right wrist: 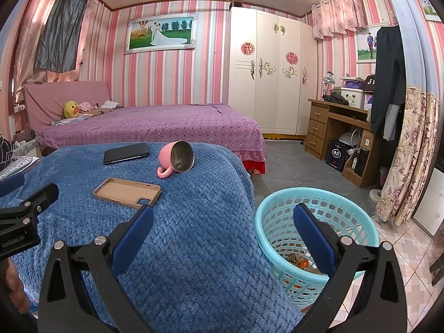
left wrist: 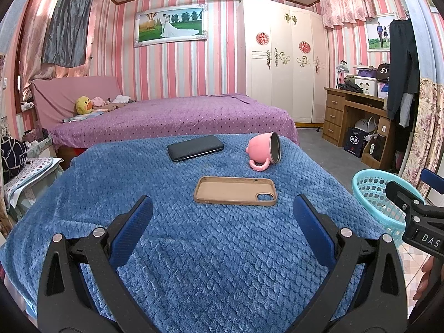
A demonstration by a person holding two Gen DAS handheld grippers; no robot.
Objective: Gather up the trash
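Left gripper (left wrist: 222,216) jaws spread wide, empty, right gripper (right wrist: 223,227) likewise, both level, side by side

The blue blanket (left wrist: 194,249) is thick plush cloth with a quilted, scale-like texture. The pink mug (right wrist: 177,156) has a matt outer skin and a dull metal lining; the tan phone case (left wrist: 235,191) looks matt and smooth, the dark phone (left wrist: 195,148) faintly glossy. The turquoise basket (right wrist: 316,222) is perforated, smooth plastic.

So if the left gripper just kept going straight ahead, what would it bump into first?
Probably the tan rubbery phone case, lying flat on the blue quilted blanket ahead of the open left gripper; depth is hard to judge.
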